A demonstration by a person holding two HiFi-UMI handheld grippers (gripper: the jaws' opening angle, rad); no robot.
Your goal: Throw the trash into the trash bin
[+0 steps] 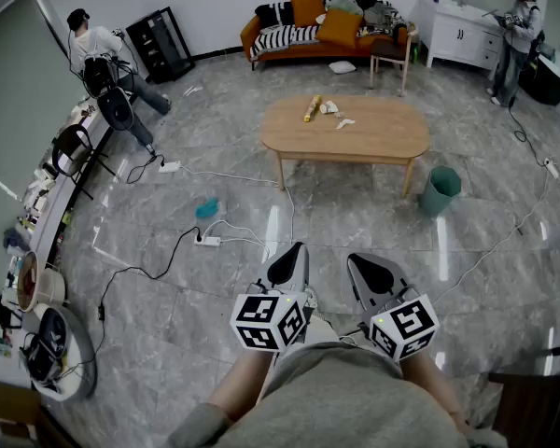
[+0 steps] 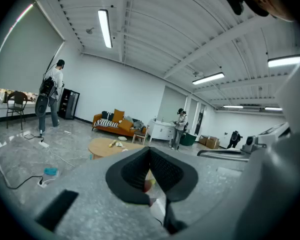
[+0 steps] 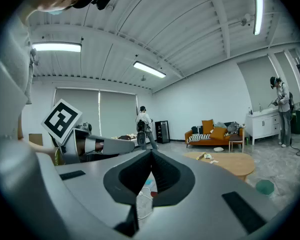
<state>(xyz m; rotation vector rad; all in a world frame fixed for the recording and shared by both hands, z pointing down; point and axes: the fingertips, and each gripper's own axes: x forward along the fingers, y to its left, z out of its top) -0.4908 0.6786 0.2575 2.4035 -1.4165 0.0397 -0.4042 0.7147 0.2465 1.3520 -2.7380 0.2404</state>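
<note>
The trash (image 1: 329, 108) (a yellow banana peel and pale crumpled scraps) is lying on the oval wooden coffee table (image 1: 392, 138) in mid-room. A green trash bin (image 1: 441, 190) is standing on the floor just beside the table's right leg. We are holding the left gripper (image 1: 289, 259) and right gripper (image 1: 364, 271) close to our body, well apart from the table, each with its jaws pressed together and gripping nothing.
</note>
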